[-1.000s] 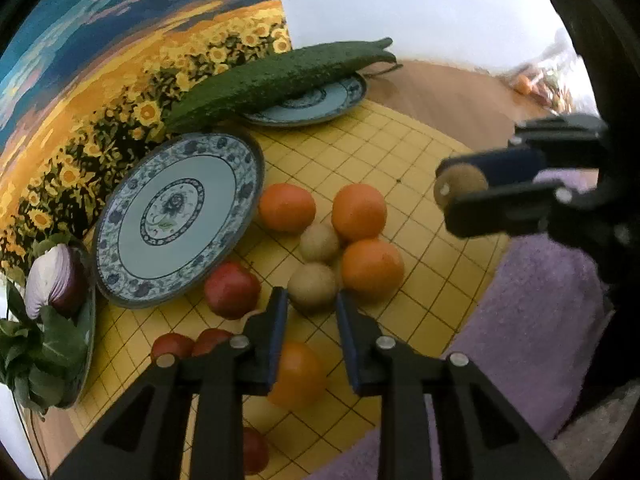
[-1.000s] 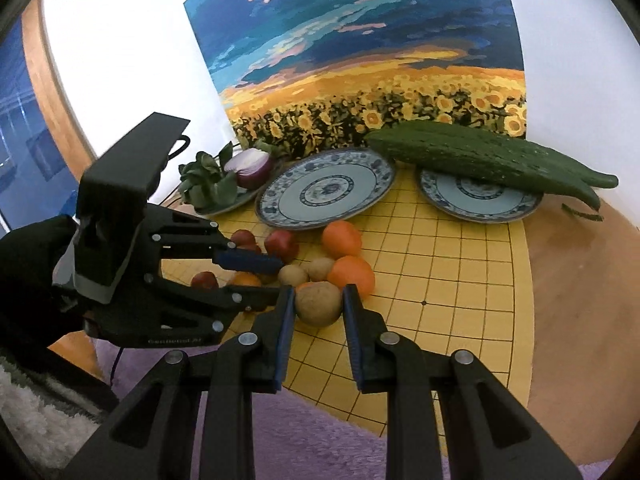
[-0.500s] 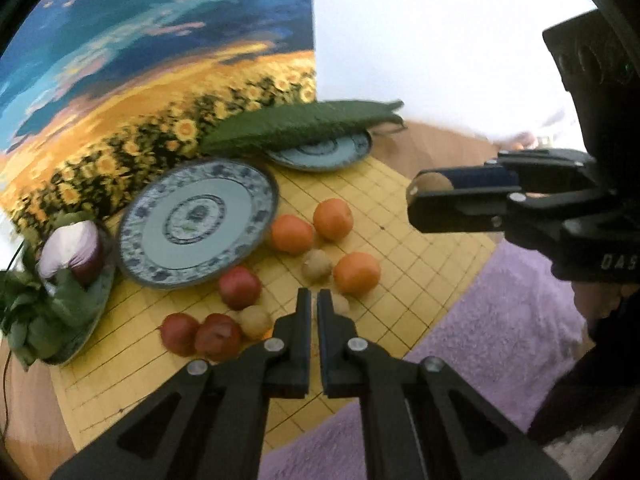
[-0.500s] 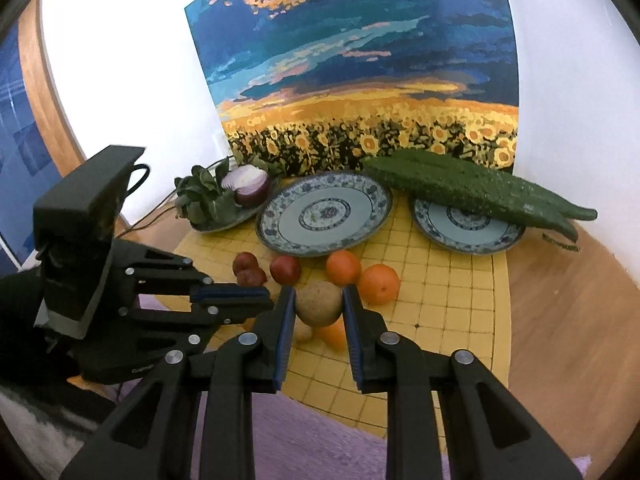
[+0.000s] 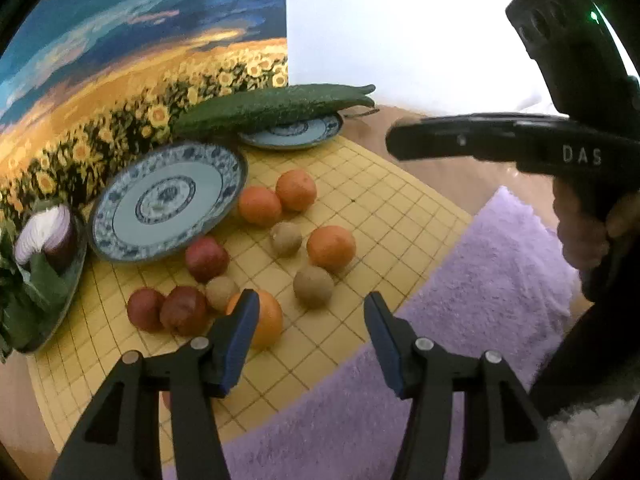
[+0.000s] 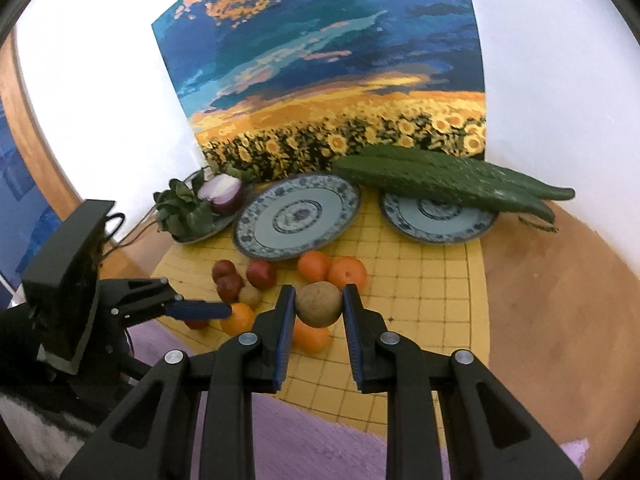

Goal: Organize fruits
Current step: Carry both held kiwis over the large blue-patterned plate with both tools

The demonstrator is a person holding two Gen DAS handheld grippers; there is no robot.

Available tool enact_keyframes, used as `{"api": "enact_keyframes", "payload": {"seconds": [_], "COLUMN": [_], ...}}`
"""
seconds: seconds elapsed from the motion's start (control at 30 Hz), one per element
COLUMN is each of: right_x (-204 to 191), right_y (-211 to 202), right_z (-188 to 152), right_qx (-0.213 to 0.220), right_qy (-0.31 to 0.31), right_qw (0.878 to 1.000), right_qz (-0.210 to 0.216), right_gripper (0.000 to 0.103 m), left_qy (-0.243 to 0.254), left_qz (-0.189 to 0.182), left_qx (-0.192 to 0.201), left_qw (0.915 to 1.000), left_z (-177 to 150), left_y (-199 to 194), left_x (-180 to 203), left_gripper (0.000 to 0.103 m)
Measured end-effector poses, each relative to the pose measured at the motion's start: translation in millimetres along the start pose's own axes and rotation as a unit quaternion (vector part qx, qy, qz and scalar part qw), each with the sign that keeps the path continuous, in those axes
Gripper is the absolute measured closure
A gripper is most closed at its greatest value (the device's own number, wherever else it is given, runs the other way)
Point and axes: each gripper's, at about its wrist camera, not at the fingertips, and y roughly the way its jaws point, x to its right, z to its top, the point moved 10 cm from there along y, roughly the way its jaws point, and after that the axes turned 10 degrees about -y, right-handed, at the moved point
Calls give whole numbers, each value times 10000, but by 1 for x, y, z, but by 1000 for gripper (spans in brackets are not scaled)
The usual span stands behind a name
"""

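Note:
Several oranges (image 5: 331,248), red fruits (image 5: 207,259) and brown kiwis (image 5: 286,239) lie loose on a yellow grid mat (image 5: 380,200). My left gripper (image 5: 310,295) hangs above the mat's near edge. Its jaws are opening and hold nothing; one kiwi (image 5: 313,286) lies on the mat below the gap, and an orange (image 5: 264,318) sits by the left finger. My right gripper (image 6: 319,290) is shut on a kiwi (image 6: 319,305), lifted above the fruit pile. An empty blue-patterned plate (image 5: 166,200) stands behind the fruits.
Two long cucumbers (image 5: 276,106) rest across a second plate (image 5: 296,132) at the back right. A dish with a halved red onion (image 5: 44,232) and greens stands at the left. A sunflower painting (image 5: 120,60) leans on the wall. A purple rug (image 5: 460,300) borders the mat.
My left gripper closed fully, drew back from the fruits and has now opened wide. My right gripper has risen a little with the kiwi still in it.

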Motion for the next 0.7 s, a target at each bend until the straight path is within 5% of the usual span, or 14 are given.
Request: {"api": "enact_keyframes", "payload": {"seconds": [0.17, 0.37, 0.5, 0.6, 0.63, 0.7], "right_x": [-3, -9, -8, -3, -2, 0], "right_y": [7, 14, 15, 17, 18, 18], "right_z": [-7, -8, -9, -9, -9, -9], "right_qx": [-157, -220, -205, -217, -236, -236], "right_qy": [-140, -252, -198, -94, -71, -35], "right_qw": [9998, 9992, 9993, 9993, 9993, 9993], "right_qz": [64, 236, 254, 280, 277, 276], "right_gripper": [78, 78, 78, 78, 78, 78], "left_qy": [87, 765, 1551, 2393, 2475, 2430], "left_qz": [58, 433, 818, 1021, 1014, 1021], "left_qx": [155, 78, 94, 110, 21, -75], "left_qw": [9998, 9961, 9845, 9655, 9636, 9646], "left_z": [12, 9, -1, -8, -9, -8], "left_y": [13, 29, 36, 41, 43, 44], "left_x": [7, 15, 26, 37, 37, 35], "left_gripper": [48, 54, 54, 65, 75, 75]}}
